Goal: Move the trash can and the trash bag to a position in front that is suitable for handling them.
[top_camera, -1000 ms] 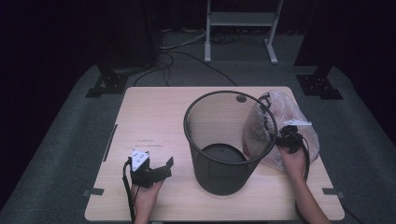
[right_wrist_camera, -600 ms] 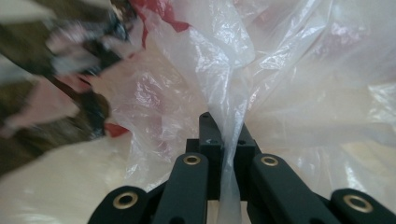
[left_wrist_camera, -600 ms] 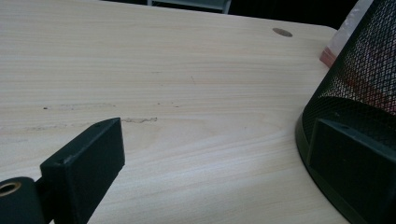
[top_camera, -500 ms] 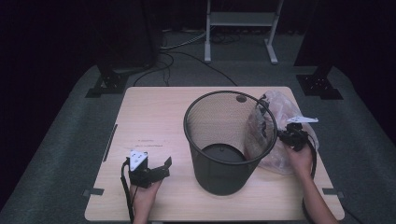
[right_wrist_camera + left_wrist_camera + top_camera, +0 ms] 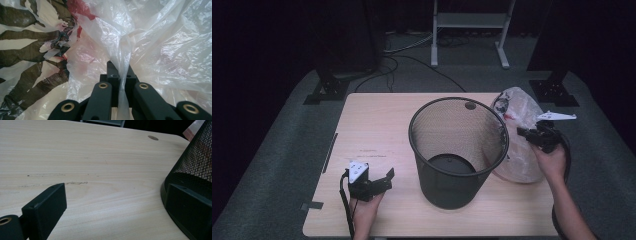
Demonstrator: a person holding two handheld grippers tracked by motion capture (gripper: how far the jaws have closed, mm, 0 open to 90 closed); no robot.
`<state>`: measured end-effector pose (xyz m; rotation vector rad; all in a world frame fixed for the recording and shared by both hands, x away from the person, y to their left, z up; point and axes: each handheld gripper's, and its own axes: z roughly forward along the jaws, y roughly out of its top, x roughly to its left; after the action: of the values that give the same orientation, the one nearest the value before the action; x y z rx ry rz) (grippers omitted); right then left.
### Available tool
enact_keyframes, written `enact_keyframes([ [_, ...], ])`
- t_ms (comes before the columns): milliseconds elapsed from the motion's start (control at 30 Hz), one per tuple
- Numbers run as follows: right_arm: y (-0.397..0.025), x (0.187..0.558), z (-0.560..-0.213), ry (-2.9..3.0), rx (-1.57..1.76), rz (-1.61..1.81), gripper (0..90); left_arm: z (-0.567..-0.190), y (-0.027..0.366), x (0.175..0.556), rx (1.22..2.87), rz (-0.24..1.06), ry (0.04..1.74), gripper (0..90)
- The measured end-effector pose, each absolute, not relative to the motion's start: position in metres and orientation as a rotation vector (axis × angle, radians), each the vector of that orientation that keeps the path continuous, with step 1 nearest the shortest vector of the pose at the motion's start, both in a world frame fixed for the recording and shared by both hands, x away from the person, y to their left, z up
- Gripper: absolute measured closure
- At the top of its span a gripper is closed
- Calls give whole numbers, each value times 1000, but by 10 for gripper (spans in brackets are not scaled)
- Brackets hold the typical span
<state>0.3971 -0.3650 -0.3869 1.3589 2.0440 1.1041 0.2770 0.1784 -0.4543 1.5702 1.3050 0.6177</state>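
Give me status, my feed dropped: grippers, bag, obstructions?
Right gripper shut on plastic bag, right of mesh bin. Left gripper open, idle on table. Bin rim stands between bag and opening.

Overhead, a fixed camera faces forward and down across my bench (image 5: pixel 377 125). My left camera skims low, sharing the mesh basket (image 5: pixel 197 162); my right sits tight against plastic bag (image 5: pixel 155 45).

A clear plastic bag (image 5: pixel 518 140) — crumpled, printed with black and red patches — stands bunched on the table's right edge, pressed against the black mesh wastebasket (image 5: pixel 455 150), which stands upright.
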Motion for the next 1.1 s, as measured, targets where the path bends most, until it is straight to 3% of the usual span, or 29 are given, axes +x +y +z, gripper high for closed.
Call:
enact_keyframes([
  [600,-404,368,-270,2028,1255,1391,889,-456,178,277,1576,621,1308,30],
  [1100,-398,342,-197,2090,1092,1537,890,-457,176,277,1583,622,1305,30],
])
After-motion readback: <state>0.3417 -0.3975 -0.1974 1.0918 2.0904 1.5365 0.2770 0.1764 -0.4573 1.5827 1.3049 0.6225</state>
